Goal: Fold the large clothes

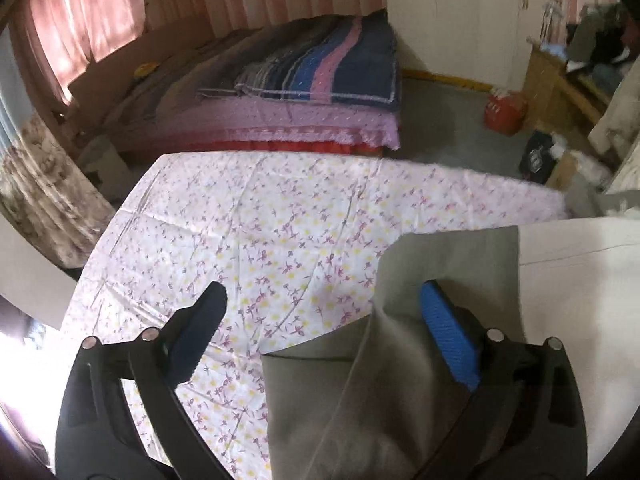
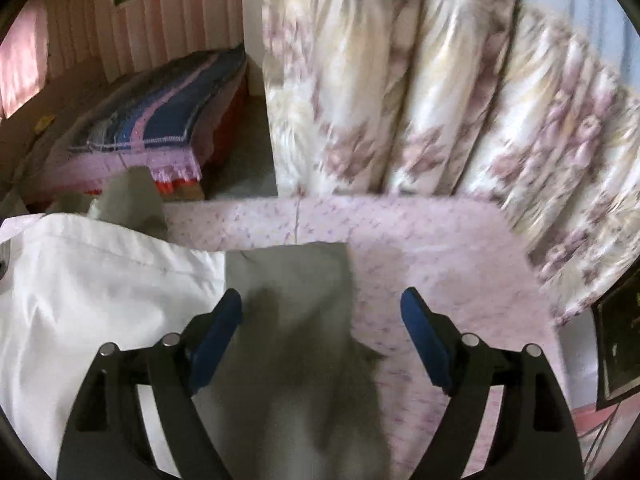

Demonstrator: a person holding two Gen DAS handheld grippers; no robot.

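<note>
The only container in sight is a red bag (image 1: 505, 114) on the floor, far ahead and to the right of the left gripper (image 1: 322, 312); what it holds cannot be told.

The grey garment (image 1: 360, 380) lies on the flowered sheet (image 1: 240, 220) under both grippers. In the left wrist view it fills the space below the right finger (image 1: 448, 340) and spreads toward the middle of the gap, while the left finger (image 1: 200, 328) hangs over bare sheet. The left gripper's jaws are spread wide, with no pad pressing on cloth.

In the right wrist view the grey garment (image 2: 288, 312) runs straight ahead between the fingers of the right gripper (image 2: 322, 320), nearer the left pad (image 2: 218, 336); its far edge ends squarely a little beyond the fingertips. These jaws also stand wide apart, pinching nothing (the cloth lies beneath them, not in them).

The grey cloth looks smooth and matte, with a thin seam running lengthwise and a straight folded edge. A white garment (image 2: 100, 300) lies just beside it, left of the right gripper, overlapped by the grey piece. Behind the sheet stands a bed (image 1: 300, 120) with a striped blanket (image 1: 320, 68), and a flowered curtain (image 2: 440, 80) hangs ahead of the right gripper.
</note>
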